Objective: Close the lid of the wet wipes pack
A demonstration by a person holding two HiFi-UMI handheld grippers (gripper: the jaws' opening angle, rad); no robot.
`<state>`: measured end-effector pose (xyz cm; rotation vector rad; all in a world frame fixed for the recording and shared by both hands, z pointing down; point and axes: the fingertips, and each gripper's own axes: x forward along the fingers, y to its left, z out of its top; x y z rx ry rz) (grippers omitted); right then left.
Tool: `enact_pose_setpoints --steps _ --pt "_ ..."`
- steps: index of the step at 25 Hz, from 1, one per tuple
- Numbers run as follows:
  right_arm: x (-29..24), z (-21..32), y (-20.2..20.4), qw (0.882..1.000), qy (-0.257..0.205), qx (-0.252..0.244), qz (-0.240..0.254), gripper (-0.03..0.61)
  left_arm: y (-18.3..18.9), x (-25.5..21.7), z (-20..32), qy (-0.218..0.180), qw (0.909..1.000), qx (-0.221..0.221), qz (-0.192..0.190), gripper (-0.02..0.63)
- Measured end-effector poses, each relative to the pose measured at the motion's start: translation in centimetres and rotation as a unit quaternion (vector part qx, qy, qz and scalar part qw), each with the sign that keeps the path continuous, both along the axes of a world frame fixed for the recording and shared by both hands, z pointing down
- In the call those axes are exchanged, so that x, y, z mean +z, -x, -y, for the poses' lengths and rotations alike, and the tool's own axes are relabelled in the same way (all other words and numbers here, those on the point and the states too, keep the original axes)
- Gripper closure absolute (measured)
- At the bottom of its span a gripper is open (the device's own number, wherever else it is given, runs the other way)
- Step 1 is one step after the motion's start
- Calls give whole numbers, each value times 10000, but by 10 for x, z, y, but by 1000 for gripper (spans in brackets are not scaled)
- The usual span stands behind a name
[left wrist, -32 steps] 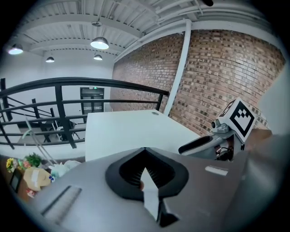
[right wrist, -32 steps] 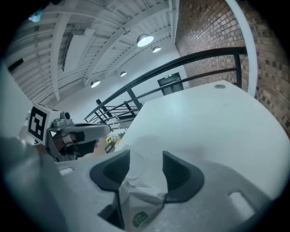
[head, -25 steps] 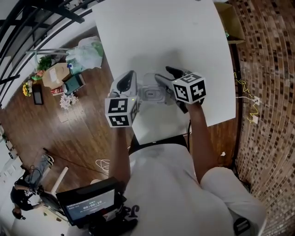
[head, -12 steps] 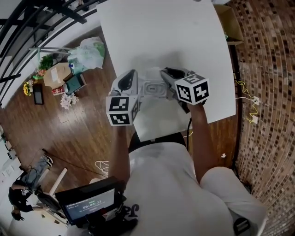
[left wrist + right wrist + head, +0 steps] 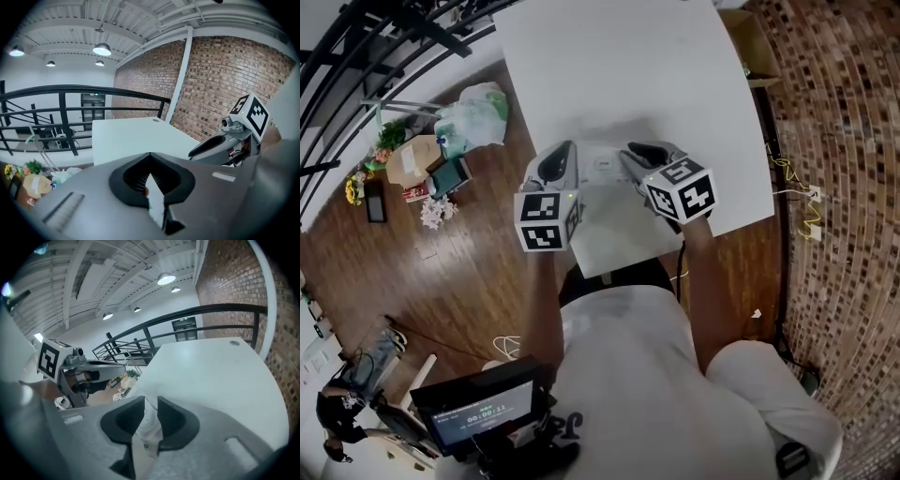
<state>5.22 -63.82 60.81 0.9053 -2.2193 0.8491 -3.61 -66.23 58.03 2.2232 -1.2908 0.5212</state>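
The white wet wipes pack (image 5: pixel 600 166) hangs between my two grippers over the near part of the white table (image 5: pixel 609 66). My left gripper (image 5: pixel 570 159) is shut on the pack's left edge, which shows as a thin white strip (image 5: pixel 155 204) between its jaws. My right gripper (image 5: pixel 628 156) is at the pack's right end, and its jaws are closing with the white pack (image 5: pixel 149 432) pinched between the pads. Each gripper view shows the other gripper: the right gripper (image 5: pixel 220 143) and the left gripper (image 5: pixel 101 366). I cannot make out the lid from here.
The table's near edge (image 5: pixel 623 264) runs just below the grippers. A brick wall (image 5: pixel 834 141) stands at the right, with a cardboard box (image 5: pixel 757 42) by the table's far corner. Bags and flowers (image 5: pixel 441 141) lie on the wooden floor at the left.
Both grippers have risen and moved a little farther over the table, carrying the pack. The right jaws have closed from wide open onto the pack's right end.
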Motion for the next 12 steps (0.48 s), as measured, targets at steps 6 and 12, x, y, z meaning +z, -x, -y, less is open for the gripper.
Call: enact_pose_setpoints --steps 6,12 --pt "2 -19 0 9967 -256 -434 -640 508 0 -4 -13 -44 10000 43 -8 597" --pt "14 -43 12 9748 -496 -1575 -1501 508 9 -3 -18 -56 10000 28 0 597"
